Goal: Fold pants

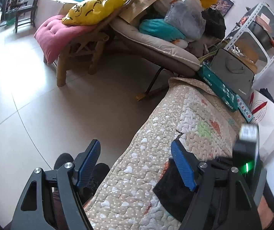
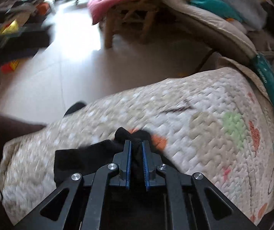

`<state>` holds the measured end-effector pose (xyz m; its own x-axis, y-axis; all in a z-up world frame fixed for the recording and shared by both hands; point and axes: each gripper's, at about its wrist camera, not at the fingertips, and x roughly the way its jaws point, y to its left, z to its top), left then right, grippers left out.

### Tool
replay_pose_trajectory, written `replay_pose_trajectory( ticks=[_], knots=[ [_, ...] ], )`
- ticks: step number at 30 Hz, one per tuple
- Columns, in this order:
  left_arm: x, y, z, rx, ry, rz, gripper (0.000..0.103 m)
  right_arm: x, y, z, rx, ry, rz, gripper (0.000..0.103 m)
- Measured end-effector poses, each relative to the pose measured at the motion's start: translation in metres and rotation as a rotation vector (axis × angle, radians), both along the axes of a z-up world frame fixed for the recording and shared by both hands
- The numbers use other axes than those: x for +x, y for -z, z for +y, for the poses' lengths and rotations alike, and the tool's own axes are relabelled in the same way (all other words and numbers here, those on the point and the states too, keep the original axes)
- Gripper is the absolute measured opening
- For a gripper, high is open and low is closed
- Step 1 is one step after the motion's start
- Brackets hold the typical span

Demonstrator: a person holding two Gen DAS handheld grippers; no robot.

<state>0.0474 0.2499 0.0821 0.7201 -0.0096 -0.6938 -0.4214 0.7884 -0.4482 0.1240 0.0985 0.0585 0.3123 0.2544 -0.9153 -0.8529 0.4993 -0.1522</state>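
Gripping a bunched fold of black fabric pants (image 2: 98,159), the right gripper (image 2: 136,153) has its blue-padded jaws nearly together, with dark cloth filling the narrow gap between them. The garment lies on a beige quilted bedspread with white hearts and coloured patches (image 2: 204,118), spreading from the jaws toward 9 o'clock in the right wrist view. Motion blur softens that view, so the garment's outline is uncertain.

The left gripper (image 1: 137,164) stands with its jaws spread wide and nothing between them. Its left finger hangs over the pale tiled floor (image 1: 41,105) at 7 o'clock; its right finger lies over the quilt, touching or just above a corner of the black pants (image 1: 167,189) at 5 o'clock. Contact cannot be confirmed.

Beyond the quilt's far end, at 2 o'clock in the left wrist view, a green printed cardboard box (image 1: 217,88) and a dark grey flat case (image 1: 232,71) rest against each other. At 12 o'clock a padded beige recliner chair (image 1: 156,42) carries a teal cushion (image 1: 159,28) and a clear plastic bag (image 1: 186,17). Beside it, at 11 o'clock, a wooden bench (image 1: 75,57) holds a pink tufted cushion (image 1: 54,34) with a yellow plastic bag (image 1: 94,7) on top. A white metal rack (image 1: 259,34) stands at 2 o'clock, near the wall.
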Motion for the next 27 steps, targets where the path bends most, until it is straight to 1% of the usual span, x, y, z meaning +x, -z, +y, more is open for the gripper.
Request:
replay_pose_trajectory(
  ticks=[2, 5, 7, 10, 12, 13, 15, 16, 17, 19, 20, 21, 22, 23, 24, 25, 27],
  knots=[
    [0.002, 0.001, -0.002, 0.013, 0.004, 0.010, 0.075, 0.017, 0.000, 0.008, 0.013, 0.047, -0.018, 0.012],
    [0.005, 0.003, -0.003, 0.032, -0.002, 0.023, 0.075, 0.041, 0.009, 0.021, 0.013, 0.109, 0.000, 0.023],
    [0.008, 0.004, -0.005, 0.053, 0.003, 0.033, 0.075, 0.053, 0.011, 0.021, 0.011, 0.153, 0.001, 0.049],
    [0.010, 0.004, -0.013, 0.094, 0.023, 0.040, 0.075, 0.056, -0.012, -0.003, 0.087, 0.215, -0.012, 0.062],
    [0.011, 0.004, -0.018, 0.122, 0.042, 0.044, 0.075, 0.053, -0.034, -0.037, 0.113, 0.264, -0.036, 0.063],
    [0.011, 0.004, -0.021, 0.134, 0.048, 0.047, 0.075, 0.048, -0.048, -0.065, 0.123, 0.290, -0.043, 0.063],
    [0.012, 0.004, -0.024, 0.140, 0.063, 0.050, 0.075, 0.039, -0.065, -0.115, 0.139, 0.338, -0.040, 0.063],
    [0.012, 0.005, -0.025, 0.139, 0.069, 0.053, 0.076, 0.031, -0.074, -0.158, 0.147, 0.395, -0.036, 0.063],
    [0.012, 0.006, -0.027, 0.135, 0.076, 0.057, 0.075, 0.026, -0.080, -0.190, 0.154, 0.440, -0.029, 0.063],
    [0.013, 0.009, -0.028, 0.128, 0.084, 0.068, 0.075, 0.012, -0.086, -0.263, 0.155, 0.566, -0.020, 0.063],
    [0.014, 0.010, -0.031, 0.127, 0.085, 0.073, 0.075, 0.007, -0.086, -0.293, 0.154, 0.625, -0.008, 0.063],
    [0.014, 0.011, -0.032, 0.133, 0.086, 0.078, 0.076, 0.001, -0.083, -0.333, 0.163, 0.711, 0.023, 0.063],
    [0.014, 0.011, -0.034, 0.142, 0.087, 0.080, 0.075, -0.001, -0.081, -0.362, 0.177, 0.784, 0.050, 0.063],
    [0.014, 0.010, -0.038, 0.169, 0.091, 0.080, 0.076, -0.005, -0.078, -0.387, 0.199, 0.851, 0.072, 0.063],
    [0.014, 0.010, -0.040, 0.184, 0.094, 0.078, 0.076, -0.010, -0.076, -0.411, 0.233, 0.913, 0.095, 0.063],
    [0.014, 0.009, -0.044, 0.212, 0.105, 0.072, 0.076, -0.016, -0.071, -0.436, 0.291, 0.975, 0.132, 0.063],
    [0.014, 0.008, -0.052, 0.254, 0.123, 0.071, 0.076, -0.019, -0.058, -0.464, 0.374, 1.061, 0.193, 0.063]
  ],
)
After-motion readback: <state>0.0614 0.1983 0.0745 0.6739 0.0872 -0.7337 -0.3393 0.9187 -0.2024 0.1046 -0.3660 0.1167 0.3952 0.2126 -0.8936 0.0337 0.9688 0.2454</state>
